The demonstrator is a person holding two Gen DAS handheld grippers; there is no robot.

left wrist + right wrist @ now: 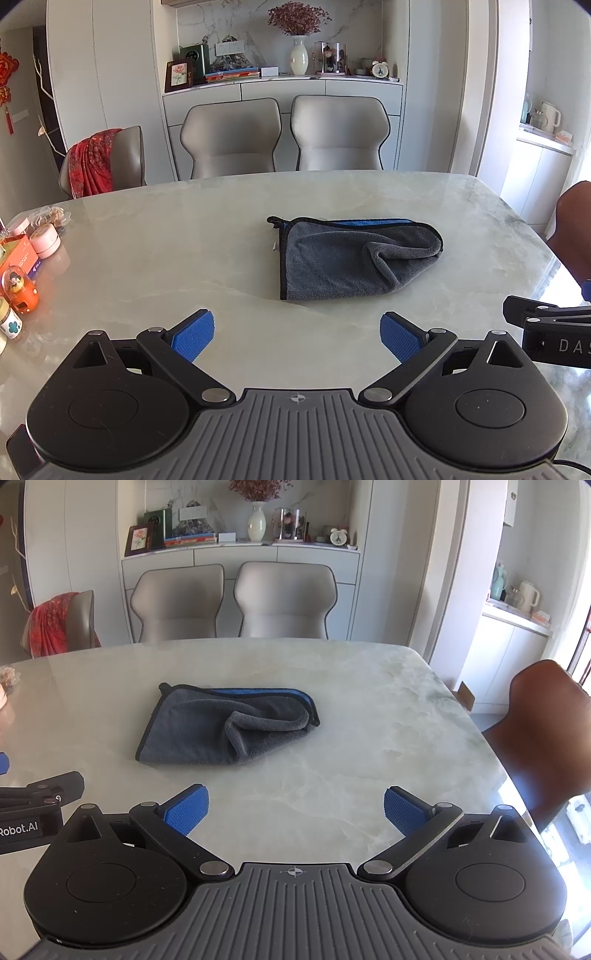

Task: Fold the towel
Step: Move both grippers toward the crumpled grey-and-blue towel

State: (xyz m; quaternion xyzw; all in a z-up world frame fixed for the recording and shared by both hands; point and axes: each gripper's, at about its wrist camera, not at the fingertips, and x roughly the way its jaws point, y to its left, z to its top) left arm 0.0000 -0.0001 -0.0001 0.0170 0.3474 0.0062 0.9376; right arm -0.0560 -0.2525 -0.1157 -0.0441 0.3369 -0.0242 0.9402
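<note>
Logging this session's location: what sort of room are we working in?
Most likely a home dining room: a marble-look dining table holding the towel, upholstered chairs pushed in behind it, and a sideboard with a flower vase.

A pale marble table [147, 240] is carrying a folded grey towel [347, 258] at centre frame and small jars and boxes [33, 254] at left edge.

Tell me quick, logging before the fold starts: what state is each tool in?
Left tool: open, holding nothing, short of the towel.
Right tool: open, holding nothing.
</note>
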